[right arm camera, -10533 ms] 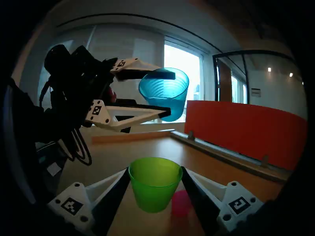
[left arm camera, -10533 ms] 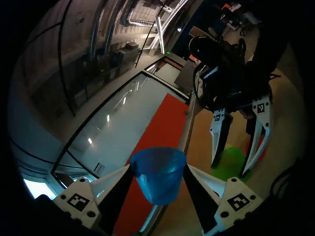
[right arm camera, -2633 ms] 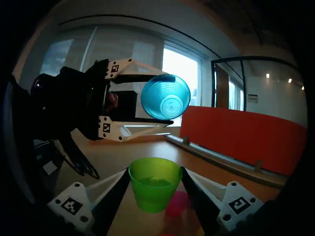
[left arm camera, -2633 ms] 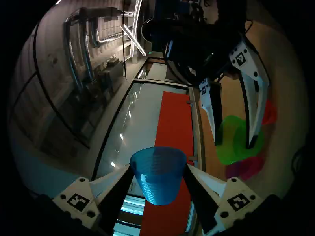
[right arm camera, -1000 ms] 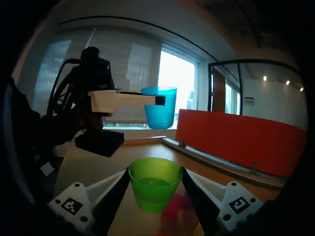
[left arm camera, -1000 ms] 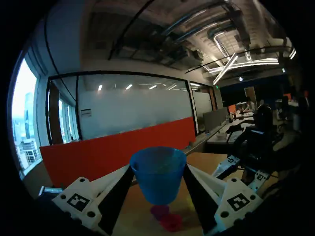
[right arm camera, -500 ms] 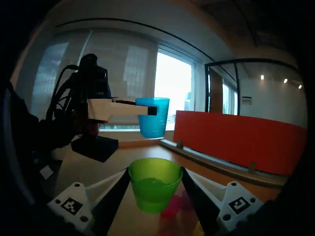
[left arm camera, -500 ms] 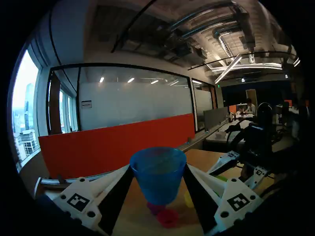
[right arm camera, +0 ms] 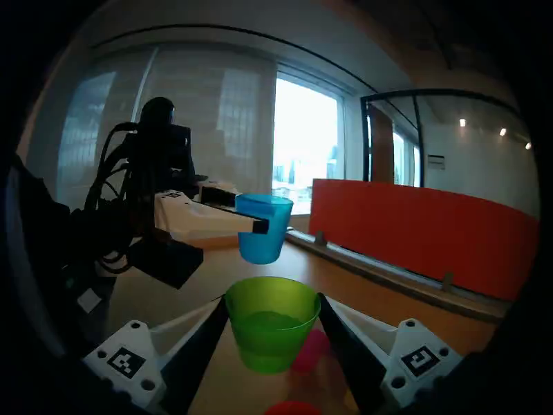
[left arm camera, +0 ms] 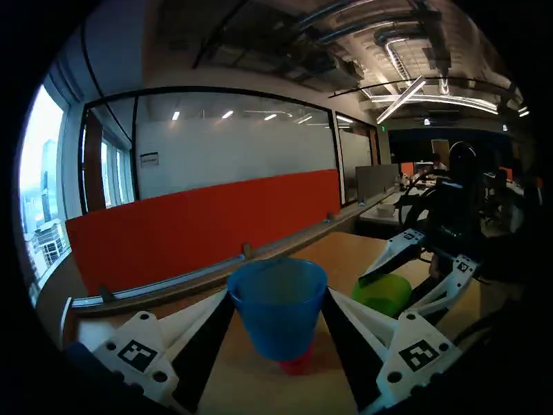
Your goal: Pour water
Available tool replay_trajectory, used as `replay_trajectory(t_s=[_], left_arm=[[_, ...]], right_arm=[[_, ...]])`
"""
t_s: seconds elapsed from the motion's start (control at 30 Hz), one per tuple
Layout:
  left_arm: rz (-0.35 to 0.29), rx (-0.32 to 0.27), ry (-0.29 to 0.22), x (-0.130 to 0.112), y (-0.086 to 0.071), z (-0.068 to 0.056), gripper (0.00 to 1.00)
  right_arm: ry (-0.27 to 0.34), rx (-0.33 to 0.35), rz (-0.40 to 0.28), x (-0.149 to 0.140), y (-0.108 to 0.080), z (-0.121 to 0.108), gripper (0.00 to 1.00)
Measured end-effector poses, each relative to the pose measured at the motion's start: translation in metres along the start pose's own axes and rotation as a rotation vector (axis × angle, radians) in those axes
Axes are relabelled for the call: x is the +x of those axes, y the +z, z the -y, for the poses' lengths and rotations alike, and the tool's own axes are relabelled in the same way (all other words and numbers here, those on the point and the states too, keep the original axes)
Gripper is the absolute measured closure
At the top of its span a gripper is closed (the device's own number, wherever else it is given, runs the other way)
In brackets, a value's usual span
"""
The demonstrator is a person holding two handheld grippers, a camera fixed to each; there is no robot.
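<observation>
My left gripper (left arm camera: pixel 278 325) is shut on a blue plastic cup (left arm camera: pixel 278 311), held upright just above the wooden table (left arm camera: pixel 345 245). In the right gripper view the same blue cup (right arm camera: pixel 263 228) hangs low over the table, gripped by the left gripper (right arm camera: pixel 266 220) coming in from the left. My right gripper (right arm camera: pixel 273 339) is shut on a green cup (right arm camera: pixel 272 332) with water in it, held upright. In the left gripper view that green cup (left arm camera: pixel 381 292) sits at the right between the right gripper's (left arm camera: pixel 387 287) white fingers.
A red cup (left arm camera: pixel 297 363) lies on the table under the blue cup; pink (right arm camera: pixel 310 351) and red (right arm camera: pixel 294 408) cups lie by the green one. An orange partition (right arm camera: pixel 428 232) on a rail (left arm camera: pixel 207 273) bounds the table's far side. Windows stand behind.
The blue cup went from tipped over the green cup to upright, then came down toward the table. The green cup now holds water and has stayed in place.
</observation>
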State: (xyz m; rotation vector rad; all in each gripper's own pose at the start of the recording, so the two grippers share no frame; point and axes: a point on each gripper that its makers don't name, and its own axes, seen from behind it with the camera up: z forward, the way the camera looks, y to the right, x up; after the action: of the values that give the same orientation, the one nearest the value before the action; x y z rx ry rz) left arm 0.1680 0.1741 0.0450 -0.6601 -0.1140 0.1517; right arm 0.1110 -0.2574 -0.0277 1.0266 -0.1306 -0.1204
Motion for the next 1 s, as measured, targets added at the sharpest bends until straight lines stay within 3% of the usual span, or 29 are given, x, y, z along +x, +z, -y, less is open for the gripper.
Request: replay_trajectory(t_s=[0.4, 1.0], left_arm=[[0.103, -0.020, 0.020, -0.045, -0.003, -0.006, 0.15], [0.250, -0.066, 0.091, -0.104, -0.007, -0.023, 0.14]], right_arm=[[0.012, 0.036, 0.078, -0.022, -0.001, 0.016, 0.06], [0.008, 0.096, 0.217, -0.059, -0.003, 0.037, 0.06]])
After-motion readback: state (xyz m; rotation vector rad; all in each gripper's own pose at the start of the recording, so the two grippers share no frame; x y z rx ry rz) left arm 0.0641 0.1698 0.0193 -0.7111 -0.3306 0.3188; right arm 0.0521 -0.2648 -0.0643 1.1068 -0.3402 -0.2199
